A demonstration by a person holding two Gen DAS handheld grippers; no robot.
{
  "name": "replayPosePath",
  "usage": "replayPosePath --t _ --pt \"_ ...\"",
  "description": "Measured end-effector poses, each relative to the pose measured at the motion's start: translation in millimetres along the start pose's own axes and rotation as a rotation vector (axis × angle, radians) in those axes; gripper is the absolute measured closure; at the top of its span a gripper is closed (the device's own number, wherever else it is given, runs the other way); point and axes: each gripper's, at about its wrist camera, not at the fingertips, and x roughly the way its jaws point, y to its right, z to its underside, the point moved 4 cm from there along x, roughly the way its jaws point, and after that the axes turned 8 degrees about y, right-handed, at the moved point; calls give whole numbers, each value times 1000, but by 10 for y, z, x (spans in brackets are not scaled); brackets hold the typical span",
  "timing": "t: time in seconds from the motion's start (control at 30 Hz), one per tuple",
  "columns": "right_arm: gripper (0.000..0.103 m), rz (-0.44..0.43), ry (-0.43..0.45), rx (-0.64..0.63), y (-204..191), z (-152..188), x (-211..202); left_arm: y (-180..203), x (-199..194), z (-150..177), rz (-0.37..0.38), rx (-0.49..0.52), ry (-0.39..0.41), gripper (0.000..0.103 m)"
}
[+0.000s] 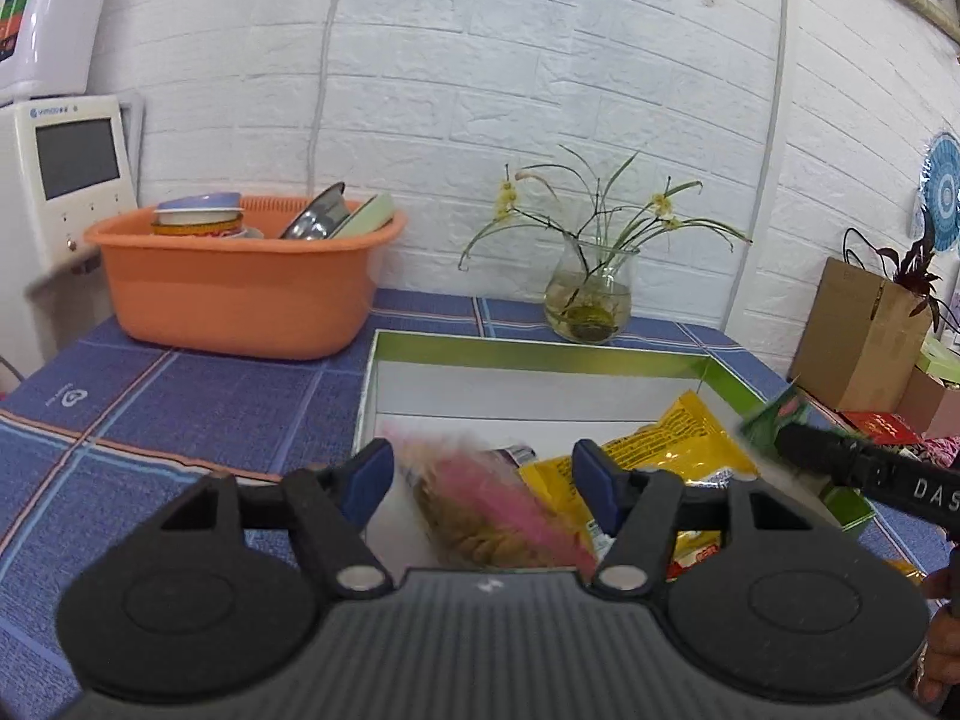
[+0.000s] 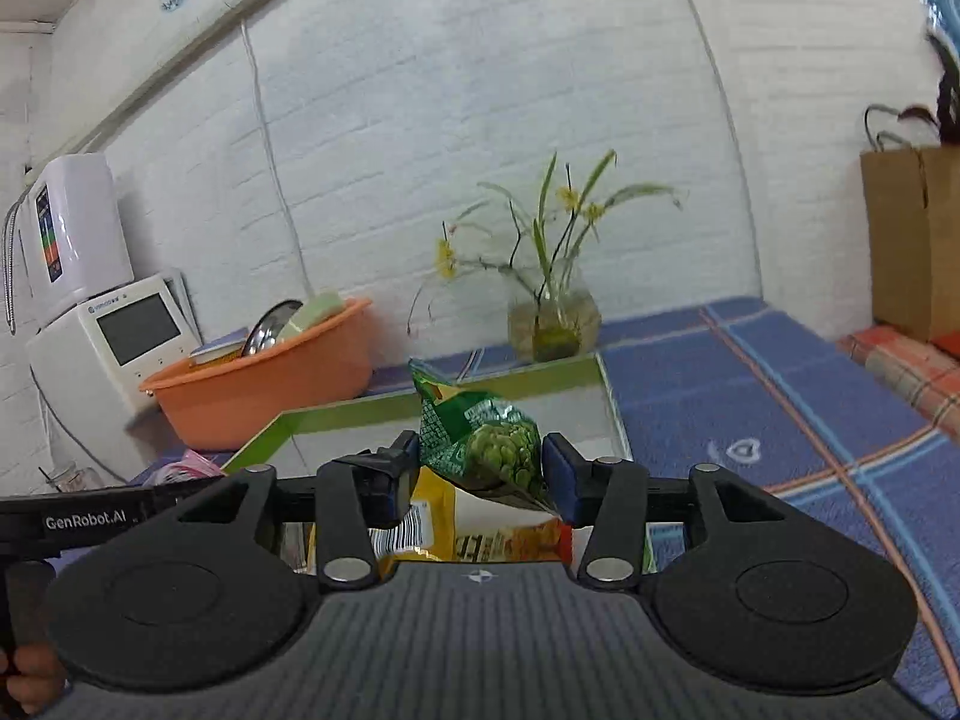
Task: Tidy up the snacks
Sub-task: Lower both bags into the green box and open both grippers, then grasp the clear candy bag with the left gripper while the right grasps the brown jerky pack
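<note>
A white box with a green rim (image 1: pixel 540 348) lies on the table, and a yellow snack bag (image 1: pixel 678 438) rests inside it. My left gripper (image 1: pixel 485 483) hangs over the box's near side with its jaws apart. A blurred pink and clear snack bag (image 1: pixel 486 510) sits between them, clear of the left pad. My right gripper (image 2: pixel 480 474) is over the same box (image 2: pixel 372 405), jaws wide. A green pea bag (image 2: pixel 486 444) stands between its pads, resting against the right pad with a sliver of gap at the left pad. The yellow bag (image 2: pixel 435 504) lies under it.
An orange basin (image 1: pixel 240 288) of dishes stands at the back left, beside a white appliance (image 1: pixel 66 180). A glass vase with a plant (image 1: pixel 591 300) is behind the box. A brown paper bag (image 1: pixel 858 336) stands at the right. A blue checked cloth (image 1: pixel 180 408) covers the table.
</note>
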Motion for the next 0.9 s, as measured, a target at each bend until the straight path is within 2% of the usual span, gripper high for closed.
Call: replayPosePath --t 0.03,0.07,0.2,0.37,0.47,0.5,0.6,0.67,0.73,0.8,0.9 --pt "1 8 -3 -4 -5 12 -16 -22 -25 -14 -2 1 10 32" --pt "0 17 6 -11 -28 16 -55 -31 -39 -27 -2 6 13 32" --pt "0 -1 50 -2 -52 -87 -286 -49 -146 -82 -8 35 28 27" --pt "0 -74 46 -14 -30 -178 -717 -111 -441 -114 -27 62 62 22" --pt "0 -101 40 -41 -8 -168 -1046 -153 -641 -35 -35 78 62 6" --pt "0 -102 47 -49 7 -154 -1169 -161 -716 8 -39 90 70 7" --pt "0 -81 68 -75 91 -90 -1498 -209 -868 156 -28 92 58 7" --pt "0 -19 65 -103 168 -34 -1646 -267 -885 269 -10 61 44 7" --pt "0 30 18 -128 241 47 -1701 -322 -806 368 -1 27 2 7" --pt "0 50 -52 -165 285 152 -1670 -379 -701 431 -23 -3 -53 7" --pt "0 68 -150 -221 328 345 -1552 -433 -653 465 -34 -45 -79 7"
